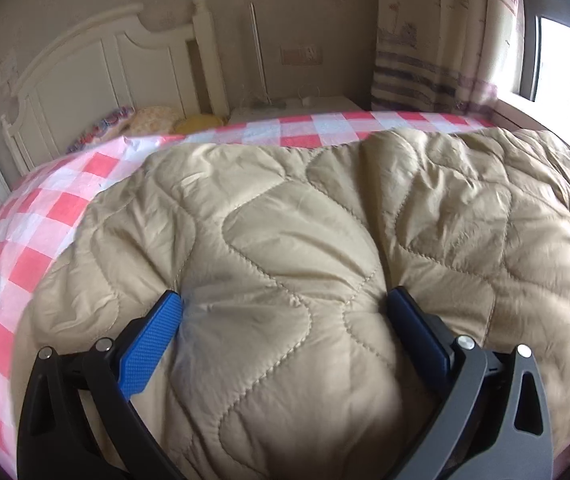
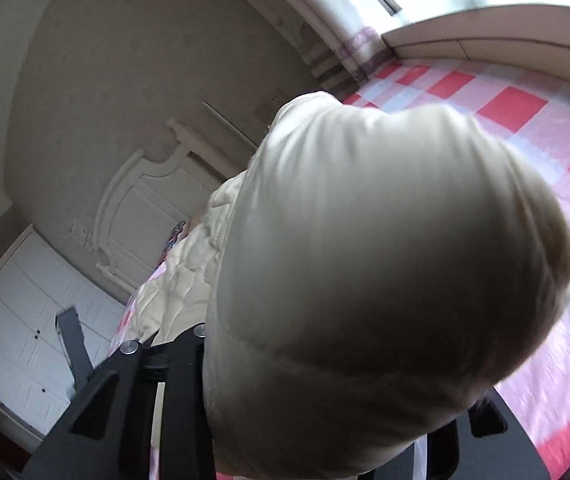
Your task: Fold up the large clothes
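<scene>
A large tan quilted garment (image 1: pixel 305 240) lies spread over a bed with a red and white checked sheet (image 1: pixel 41 216). My left gripper (image 1: pixel 285 312) has its blue fingers (image 1: pixel 153 340) set wide apart, with a puffed fold of the garment bulging between them. In the right wrist view a thick bunch of the same garment (image 2: pixel 385 280) fills the space between my right gripper's black fingers (image 2: pixel 181 380) and blocks most of the view. The fingertips are hidden by the cloth. The rest of the garment (image 2: pixel 181 280) trails down to the bed.
A white headboard (image 1: pixel 97 76) stands at the bed's far left with pillows (image 1: pixel 157 118) below it. A patterned curtain (image 1: pixel 437 40) and a window (image 1: pixel 565 52) are at the right. White cupboard doors (image 2: pixel 25 320) stand beside the bed.
</scene>
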Demonstrator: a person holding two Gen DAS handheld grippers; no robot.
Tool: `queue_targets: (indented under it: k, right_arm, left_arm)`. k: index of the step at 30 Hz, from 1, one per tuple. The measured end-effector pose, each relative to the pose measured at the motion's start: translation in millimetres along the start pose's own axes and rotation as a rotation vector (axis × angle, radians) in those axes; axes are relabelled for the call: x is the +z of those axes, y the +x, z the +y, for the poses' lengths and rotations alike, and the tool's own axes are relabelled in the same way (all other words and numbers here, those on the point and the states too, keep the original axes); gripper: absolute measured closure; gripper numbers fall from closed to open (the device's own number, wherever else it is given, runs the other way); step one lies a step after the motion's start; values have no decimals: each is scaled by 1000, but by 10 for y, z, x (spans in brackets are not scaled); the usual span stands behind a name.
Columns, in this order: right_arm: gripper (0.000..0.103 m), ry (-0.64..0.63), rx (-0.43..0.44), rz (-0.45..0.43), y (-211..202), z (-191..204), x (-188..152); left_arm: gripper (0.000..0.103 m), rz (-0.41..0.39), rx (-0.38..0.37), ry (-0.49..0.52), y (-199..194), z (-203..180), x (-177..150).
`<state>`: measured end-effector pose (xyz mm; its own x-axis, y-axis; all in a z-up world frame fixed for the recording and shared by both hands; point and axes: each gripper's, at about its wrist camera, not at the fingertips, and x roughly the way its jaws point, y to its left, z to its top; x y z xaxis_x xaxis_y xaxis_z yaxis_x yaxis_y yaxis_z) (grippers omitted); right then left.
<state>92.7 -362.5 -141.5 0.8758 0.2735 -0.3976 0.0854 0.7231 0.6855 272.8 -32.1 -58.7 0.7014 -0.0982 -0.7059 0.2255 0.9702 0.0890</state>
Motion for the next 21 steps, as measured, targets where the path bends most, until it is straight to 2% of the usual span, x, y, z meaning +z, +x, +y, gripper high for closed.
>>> queue_targets:
  k: [3,6,9,11,13,15,19,20,21]
  right_arm:
    - [64,-60,10,-2,-255,60,-150]
    - [64,-73,34,9,-462,69,-191]
    - [64,-86,37,-5,-620,125,-149]
    - [64,-118,32,-7,-693,163,-123]
    - [64,-159,16,-6,-751,210,-128]
    - [64,-168,9,-2,-764,214,-135]
    - [64,-148,5,6,-714,201,-92]
    - [64,-150,0,5,-735,229,-104]
    - [64,-149,-6,3,-738,248,-100]
  left_arm:
    - [2,-5,-36,-59,-209,-7,189]
    - [2,-38,-13,1,-283,-240,414]
    - [2,26,62,105,11,-603,563]
    - [2,63,93,111,222,-726,642]
    - [2,106,88,102,411,-822,728]
    - [2,110,91,115,475,-894,783]
    - [2,125,153,276,585,-1089,727]
    - [2,110,171,327,575,-1127,704]
    - [2,95,183,335,541,-1119,704]
